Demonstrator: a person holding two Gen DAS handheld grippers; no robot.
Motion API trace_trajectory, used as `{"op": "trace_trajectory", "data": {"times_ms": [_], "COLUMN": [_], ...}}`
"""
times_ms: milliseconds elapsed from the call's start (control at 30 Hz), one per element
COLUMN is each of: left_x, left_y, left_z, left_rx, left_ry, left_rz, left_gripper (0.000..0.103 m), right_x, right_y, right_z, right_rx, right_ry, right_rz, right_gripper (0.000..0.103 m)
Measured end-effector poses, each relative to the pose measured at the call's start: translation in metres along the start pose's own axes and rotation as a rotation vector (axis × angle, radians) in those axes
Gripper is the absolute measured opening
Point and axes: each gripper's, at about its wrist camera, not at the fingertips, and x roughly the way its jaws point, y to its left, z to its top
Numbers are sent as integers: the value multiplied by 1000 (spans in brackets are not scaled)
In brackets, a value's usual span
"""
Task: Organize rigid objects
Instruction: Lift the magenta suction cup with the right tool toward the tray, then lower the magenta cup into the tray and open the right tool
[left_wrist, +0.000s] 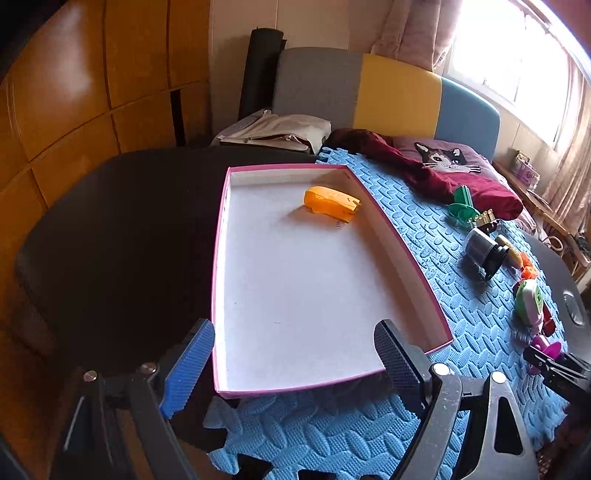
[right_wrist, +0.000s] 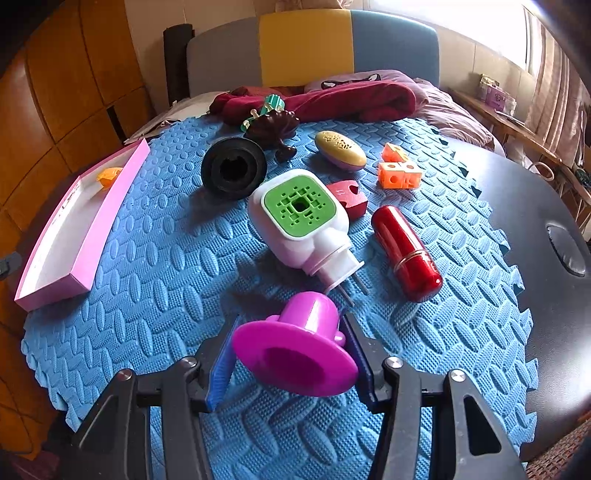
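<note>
One toy, the orange piece (left_wrist: 331, 204), already lies in the pink tray (left_wrist: 391, 236), near its far corner. The rest of the white floor is bare, so there is lots of room to drop more things in.

The right tool (right_wrist: 291, 354) is closed on the purple cup (right_wrist: 295, 350). Its two pads squeeze the narrow body from both sides, and the wide rim faces the camera. Holding the thin part looks smart, because the rim is too wide to fit between the pads.

The left tool (left_wrist: 293, 373) is wide open and holds nothing. It hangs over the near edge of the tray, maybe ready to keep it steady.

Many things wait on the blue mat (right_wrist: 155, 280): the white plug (right_wrist: 295, 221), the red tube (right_wrist: 406, 251), the black ring (right_wrist: 233, 168), the gold oval (right_wrist: 340, 149) and the orange blocks (right_wrist: 398, 173). They lie close together, so the cup should go up first, then across to the left.

The tray wall is low, but the cup must clear it. The mat's edge lies just beside the tools, with the dark counter (right_wrist: 535, 206) around it.
</note>
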Motion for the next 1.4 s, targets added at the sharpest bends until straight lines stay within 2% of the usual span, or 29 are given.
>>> {"op": "trace_trajectory", "data": {"times_ms": [400,767,1000,1400], "left_x": [-2,0,-2,-4], "left_y": [7,13,21,44], "left_z": [-4,-5,-4,0], "left_rx": [-12,-21,-43,-96], "left_ry": [6,13,4,-6], "left_rz": [-10,22,33,28], "left_gripper": [89,93,93,94], "right_x": [4,7,-2,-7], "right_y": [39,48,69,160], "right_z": [0,3,23,69], "right_rx": [-104,-120,-141,-311], "right_ry": [26,44,7,-36], "right_rz": [37,47,110,283], "right_gripper": [55,55,55,55]}}
